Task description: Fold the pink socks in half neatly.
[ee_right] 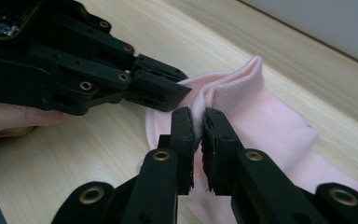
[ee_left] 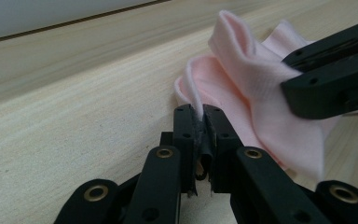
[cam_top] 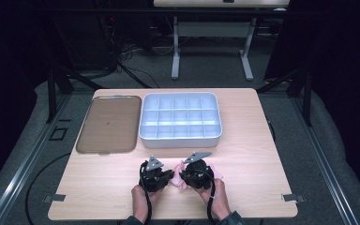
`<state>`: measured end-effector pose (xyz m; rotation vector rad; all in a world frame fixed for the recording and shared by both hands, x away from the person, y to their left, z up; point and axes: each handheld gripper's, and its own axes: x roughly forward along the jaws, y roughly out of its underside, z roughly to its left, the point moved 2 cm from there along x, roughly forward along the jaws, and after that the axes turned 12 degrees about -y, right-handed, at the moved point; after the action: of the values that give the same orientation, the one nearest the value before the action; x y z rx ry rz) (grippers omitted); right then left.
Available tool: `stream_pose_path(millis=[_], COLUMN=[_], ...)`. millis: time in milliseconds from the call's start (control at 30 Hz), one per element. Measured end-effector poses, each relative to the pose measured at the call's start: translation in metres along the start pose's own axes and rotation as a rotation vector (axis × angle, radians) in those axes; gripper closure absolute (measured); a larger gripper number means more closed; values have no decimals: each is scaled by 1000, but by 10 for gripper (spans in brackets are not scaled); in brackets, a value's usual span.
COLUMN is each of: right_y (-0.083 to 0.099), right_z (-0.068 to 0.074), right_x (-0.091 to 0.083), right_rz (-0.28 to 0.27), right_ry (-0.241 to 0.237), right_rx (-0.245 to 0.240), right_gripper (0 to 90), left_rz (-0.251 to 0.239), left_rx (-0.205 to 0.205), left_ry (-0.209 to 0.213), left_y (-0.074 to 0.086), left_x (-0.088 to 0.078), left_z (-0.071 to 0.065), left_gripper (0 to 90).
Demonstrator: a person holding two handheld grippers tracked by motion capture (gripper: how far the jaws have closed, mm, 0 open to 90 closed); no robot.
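I judged the pink cloth (ee_left: 242, 88) light, limp and slip-prone; left gripper (ee_left: 199, 112) and right gripper (ee_right: 198, 116) each clamped a folded edge.

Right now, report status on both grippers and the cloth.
Left gripper and right gripper both clamped on pink cloth. Cloth bunched on table. Nothing in the way.
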<state>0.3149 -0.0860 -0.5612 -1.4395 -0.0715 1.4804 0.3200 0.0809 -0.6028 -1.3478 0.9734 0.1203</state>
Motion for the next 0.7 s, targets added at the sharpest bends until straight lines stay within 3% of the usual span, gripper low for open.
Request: stream_pose_path(millis=[33, 67, 100, 133, 167, 200, 233, 267, 333, 433, 533, 567, 700], right_y=[0, 1, 1, 1, 5, 5, 9, 9, 13, 24, 29, 32, 39], right_z=[1, 2, 2, 2, -1, -1, -7, -7, -17, -32, -32, -31, -35], right_x=[2, 0, -3, -3, -16, -16, -30, -30, -36, -23, -19, -20, -26], right_rz=[-11, -7, -33, -33, -95, -95, -167, -167, -148, -73, -72, -79, -86], right_ry=[-24, -48, -63, -63, -78, -78, -83, -83, -58, 33, 64, 87, 104], right_rx=[-11, -26, -28, -28, -14, -14, -1, -1, 35, 61, 53, 51, 66], right_gripper=[777, 591, 531, 531, 506, 506, 510, 510, 510, 517, 493, 456, 427], left_rz=[0, 0, 0, -1, -2, -2, -3, -3, -2, -2, -7, -7, -12], left_rx=[0, 0, -2, -2, -1, -1, 3, 3, -1, 9, 12, 12, 23], left_ry=[-1, 0, 0, 0, -4, -4, -4, -4, -2, -11, -13, -13, -17], left_y=[0, 0, 0, 0, 0, 0, 0, 0, 0, 0, 0, 0, 0], left_x=[0, 0, 0, 0, 0, 0, 0, 0, 0, 0, 0, -1, -2], left_z=[0, 0, 0, 0, 0, 0, 0, 0, 0, -1, -1, -1, -1], left_gripper=[840, 839, 839, 839, 839, 839, 839, 839, 839, 834, 824, 774, 686])
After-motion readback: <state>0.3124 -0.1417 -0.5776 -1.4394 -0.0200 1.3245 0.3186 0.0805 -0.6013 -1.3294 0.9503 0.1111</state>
